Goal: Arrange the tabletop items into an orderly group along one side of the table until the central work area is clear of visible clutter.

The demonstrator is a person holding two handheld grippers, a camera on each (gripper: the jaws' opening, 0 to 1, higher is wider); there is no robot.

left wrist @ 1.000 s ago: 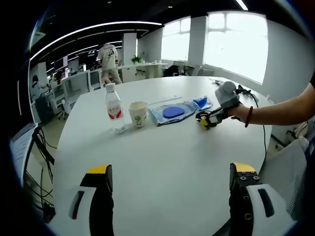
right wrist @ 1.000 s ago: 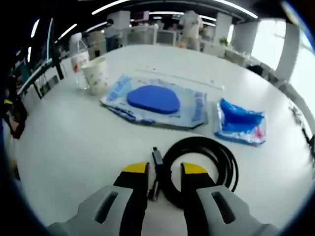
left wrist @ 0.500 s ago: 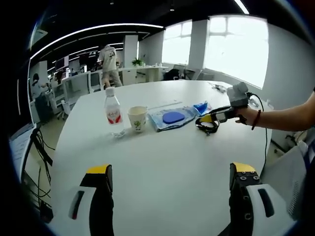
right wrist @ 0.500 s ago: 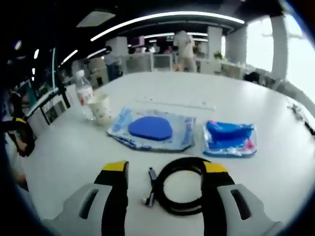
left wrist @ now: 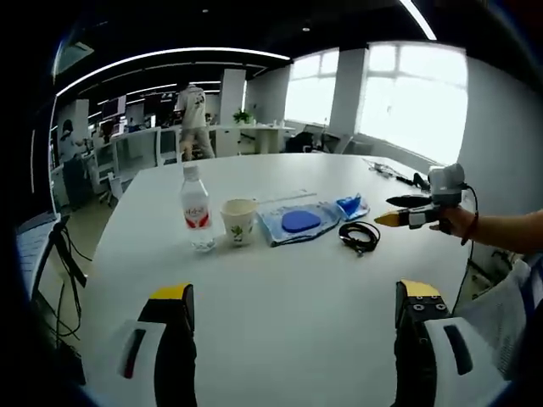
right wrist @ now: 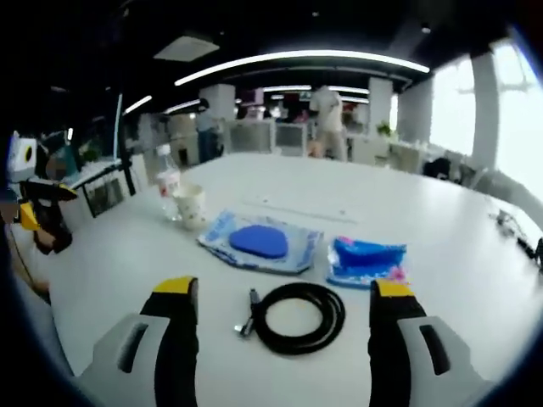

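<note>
While the coiled cable (right wrist: 299,315) lies flat on the white table (right wrist: 127,280), the right gripper (right wrist: 285,292) hangs over it with its jaws spread wide, one on each side of the coil and touching nothing. The left gripper (left wrist: 293,298) is likewise open and empty above bare tabletop, well apart from everything.

Taking the cable as the landmark, the rest forms a loose row. Just behind it lies the pouch (right wrist: 261,243) with the blue oval (a flat plastic pack, wipes by the look of it), and beside that, on the window side, the crumpled blue packet (right wrist: 365,259). Further along from the pouch, away from the cable, stand the paper cup (right wrist: 190,206) and then the water bottle (right wrist: 168,186), both upright. In the left gripper view the same line runs bottle (left wrist: 195,208), cup (left wrist: 237,220), pouch (left wrist: 297,222), packet (left wrist: 349,205), with the cable (left wrist: 360,236) slightly nearer the camera than the row, and the right gripper (left wrist: 405,210) in the air beyond it, held in a person's hand.

My reading is that the cable is the step in hand: it looks set down beside the group, though it sits a little forward of the line. The next move probably calls for either nudging it back level with the pouch or judging the row tidy enough and withdrawing both grippers.
</note>
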